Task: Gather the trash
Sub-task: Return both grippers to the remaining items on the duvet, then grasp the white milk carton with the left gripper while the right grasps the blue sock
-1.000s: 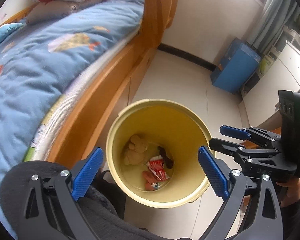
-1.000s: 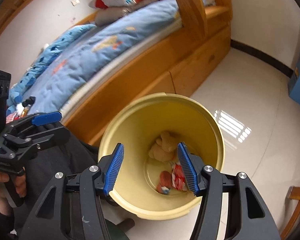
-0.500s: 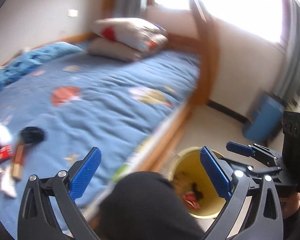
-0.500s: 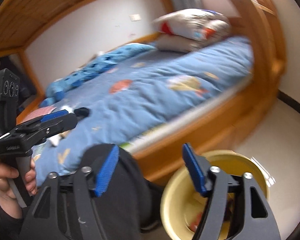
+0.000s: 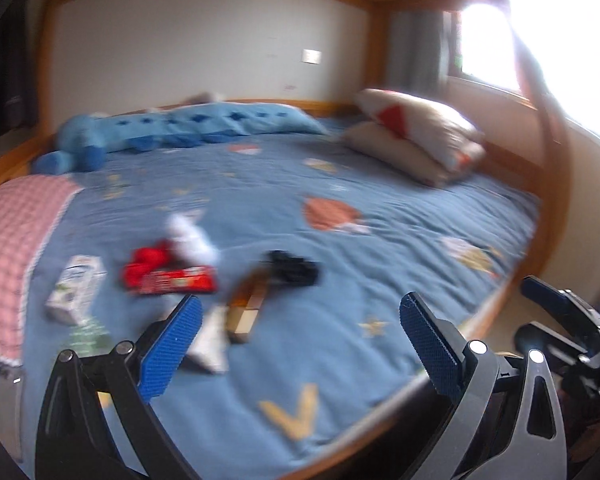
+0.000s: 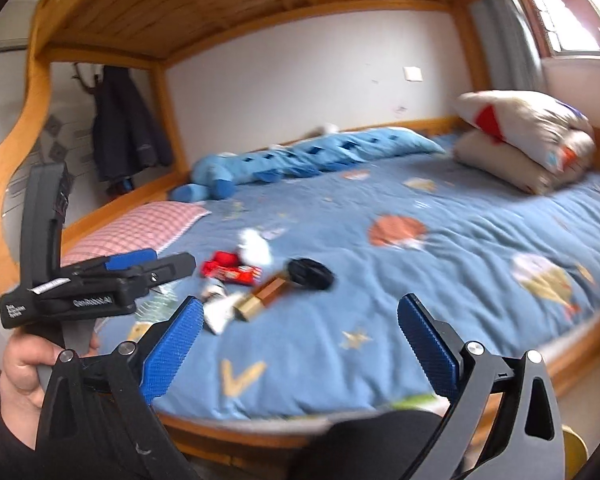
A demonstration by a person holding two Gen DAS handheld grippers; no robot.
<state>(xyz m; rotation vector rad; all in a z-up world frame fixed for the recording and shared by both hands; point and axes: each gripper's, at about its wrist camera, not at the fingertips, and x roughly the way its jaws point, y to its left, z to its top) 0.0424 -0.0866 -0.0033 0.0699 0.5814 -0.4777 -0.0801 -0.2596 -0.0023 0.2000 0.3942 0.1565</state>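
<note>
Both views look across a bed (image 5: 380, 248) covered in a blue quilt printed with stars and planets, under a wooden upper bunk.

At the far left of the bed lies a pink checked pillow (image 5: 12, 248). Just to its right, near the bed's front edge, a small white carton (image 5: 76, 288) lies on its side. Next comes the main cluster of trash: a red wrapper (image 5: 168, 274) with a white crumpled tissue (image 5: 190, 236) touching its upper right corner, then a brown and gold box (image 5: 248, 306) lying at an angle, with a white scrap (image 5: 210, 340) against its lower left end and a black round item (image 5: 294, 270) at its upper right end. The motion blur hides finer detail.

The left hand-held gripper (image 5: 300, 344) hangs above the front of the quilt with its blue pads spread wide and nothing between them; the white scrap lies just beside its left pad. Along the back of the bed stretches a blue plush toy (image 5: 172, 134), and to the right two stacked pillows (image 5: 416, 144) lean near the window.

In the right wrist view, the right hand-held gripper (image 6: 300, 344) is likewise spread wide and empty, with the brown and gold box just above its left pad. A strip of the yellow bin (image 6: 576, 448) shows at the lower right, beside the bed.
</note>
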